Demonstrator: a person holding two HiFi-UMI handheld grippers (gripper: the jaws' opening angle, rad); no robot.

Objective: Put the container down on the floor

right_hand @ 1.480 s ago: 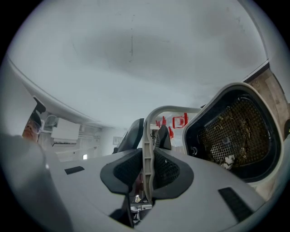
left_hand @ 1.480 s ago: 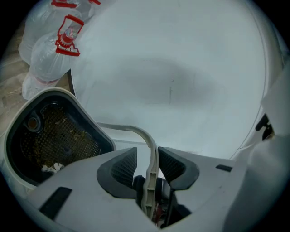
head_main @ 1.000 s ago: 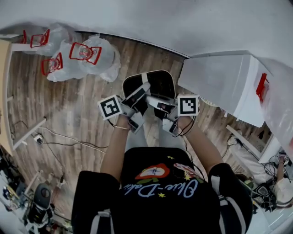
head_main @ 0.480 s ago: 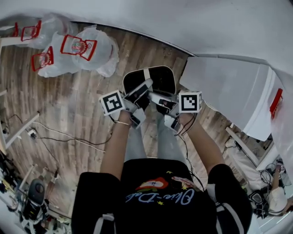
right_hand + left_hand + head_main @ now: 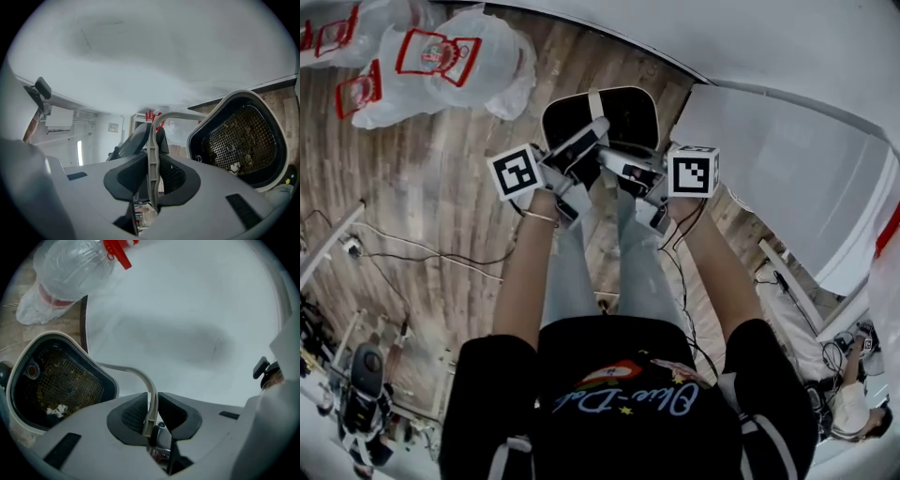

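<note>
**Container low by the wall, both tools clamped on its handle**

I have the left gripper [image 5: 153, 405] and the right gripper [image 5: 153, 174] meeting on the container's thin beige handle [image 5: 137, 374]. In the right gripper view the pads are pressed onto the strip from both sides. In the left gripper view the jaws have just been closing, the strip stands between them, and the pads bear on it.

The container [image 5: 614, 114], black inside with a pale rim and a mesh bottom, hangs ahead of both tools. It is over the far edge of the wooden floor [image 5: 459, 187], close to where the boards meet the white wall [image 5: 722, 37]. I cannot tell whether its base touches the boards.

Room around it is uneven:
- On the right, a white panel [image 5: 787, 173] stands just beside the container's rim and leaves only a narrow strip of floor.
- On the left, bare boards lie open as far as the clear plastic bags [image 5: 450, 56] with red markings, which sit near the far left corner.
- Cables [image 5: 441, 264] trail across the boards nearer the left edge, well apart from the container.
- The person's legs fill the floor directly behind the grippers.
</note>
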